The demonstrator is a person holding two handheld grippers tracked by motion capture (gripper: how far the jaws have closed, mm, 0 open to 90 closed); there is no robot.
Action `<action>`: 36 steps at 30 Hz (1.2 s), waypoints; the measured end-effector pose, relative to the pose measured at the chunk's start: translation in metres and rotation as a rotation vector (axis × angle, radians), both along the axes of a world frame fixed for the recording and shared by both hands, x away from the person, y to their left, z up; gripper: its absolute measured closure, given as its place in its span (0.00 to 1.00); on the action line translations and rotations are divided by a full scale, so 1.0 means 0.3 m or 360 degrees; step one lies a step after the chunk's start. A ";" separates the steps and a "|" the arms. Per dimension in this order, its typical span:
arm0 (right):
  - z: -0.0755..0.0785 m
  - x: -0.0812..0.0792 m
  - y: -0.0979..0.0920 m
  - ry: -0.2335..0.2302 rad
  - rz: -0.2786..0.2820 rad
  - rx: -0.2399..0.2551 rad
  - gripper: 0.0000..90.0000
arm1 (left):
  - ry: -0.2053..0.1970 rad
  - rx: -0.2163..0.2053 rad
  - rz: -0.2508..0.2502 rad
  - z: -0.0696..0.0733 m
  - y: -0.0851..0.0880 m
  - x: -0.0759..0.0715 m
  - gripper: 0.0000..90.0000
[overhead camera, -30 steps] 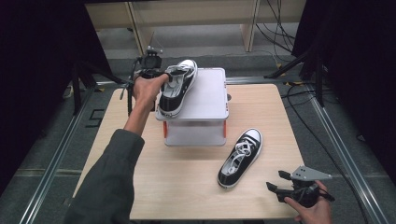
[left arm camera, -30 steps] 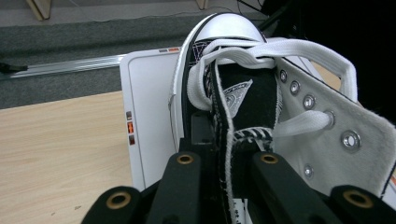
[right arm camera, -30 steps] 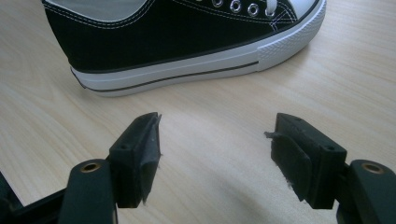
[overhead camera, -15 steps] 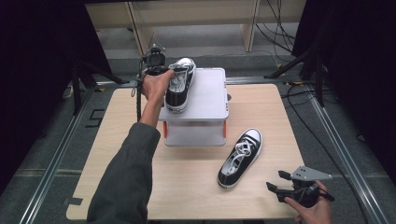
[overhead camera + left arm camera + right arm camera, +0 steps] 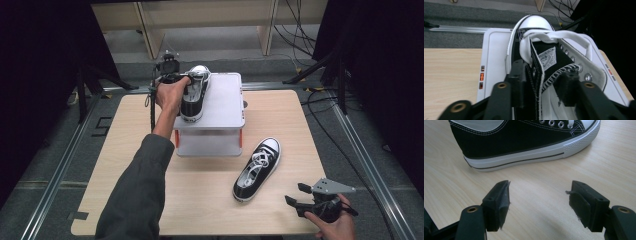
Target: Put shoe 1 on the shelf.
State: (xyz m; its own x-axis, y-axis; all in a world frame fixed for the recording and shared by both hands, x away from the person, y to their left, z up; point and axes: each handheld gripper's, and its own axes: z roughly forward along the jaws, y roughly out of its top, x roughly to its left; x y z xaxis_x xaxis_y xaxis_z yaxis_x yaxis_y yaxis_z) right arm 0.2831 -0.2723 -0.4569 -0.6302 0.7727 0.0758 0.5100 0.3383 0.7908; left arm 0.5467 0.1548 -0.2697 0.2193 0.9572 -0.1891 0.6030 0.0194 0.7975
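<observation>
The left gripper (image 5: 541, 82) has just been opening its jaws. One side of the black shoe (image 5: 194, 95) sits between its fingers (image 5: 517, 75), on the white stand (image 5: 220, 107). The right gripper (image 5: 540, 200) has its jaws wide apart, holding nothing. The other shoe (image 5: 524, 140) lies on the table (image 5: 200, 195) just past its fingers.

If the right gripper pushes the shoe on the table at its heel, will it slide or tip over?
The shoe on the table probably slides rather than tips: its flat white sole lies full on the smooth wooden table. The rubber may drag somewhat. Its canvas upper looks soft, so open right gripper should push low.
</observation>
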 end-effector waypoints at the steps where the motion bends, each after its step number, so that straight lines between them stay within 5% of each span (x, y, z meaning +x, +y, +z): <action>1: -0.001 0.000 0.001 0.0003 0.0000 0.0002 0.37 | 0.0006 0.0002 -0.0008 0.005 0.001 -0.003 0.62; 7: 0.002 -0.001 0.004 0.0012 -0.0008 0.0003 0.37 | 0.0088 0.0019 -0.0047 0.035 0.024 -0.038 0.48; 13: 0.001 0.001 0.005 0.0006 -0.0013 0.0006 0.37 | 0.0074 0.0002 -0.0134 0.063 0.052 -0.085 0.42; 19: 0.003 0.001 0.006 0.0012 -0.0008 0.0017 0.37 | 0.0038 -0.0020 -0.0261 0.085 0.075 -0.187 0.39; 22: 0.004 -0.003 0.011 0.0032 -0.0018 0.0038 0.37 | 0.0027 -0.0038 -0.0345 0.069 0.091 -0.265 0.37; 36: 0.005 0.001 0.014 0.0007 -0.0025 0.0028 0.37 | -0.0013 -0.0130 -0.0485 -0.044 0.161 -0.510 0.30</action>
State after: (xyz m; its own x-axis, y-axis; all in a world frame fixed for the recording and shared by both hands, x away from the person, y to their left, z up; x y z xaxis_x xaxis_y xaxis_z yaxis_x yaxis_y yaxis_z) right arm 0.2835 -0.2682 -0.4554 -0.6176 0.7811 0.0925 0.5188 0.3161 0.7943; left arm 0.3937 0.2031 -0.2828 0.4955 0.8288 -0.2599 0.5846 -0.0970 0.8055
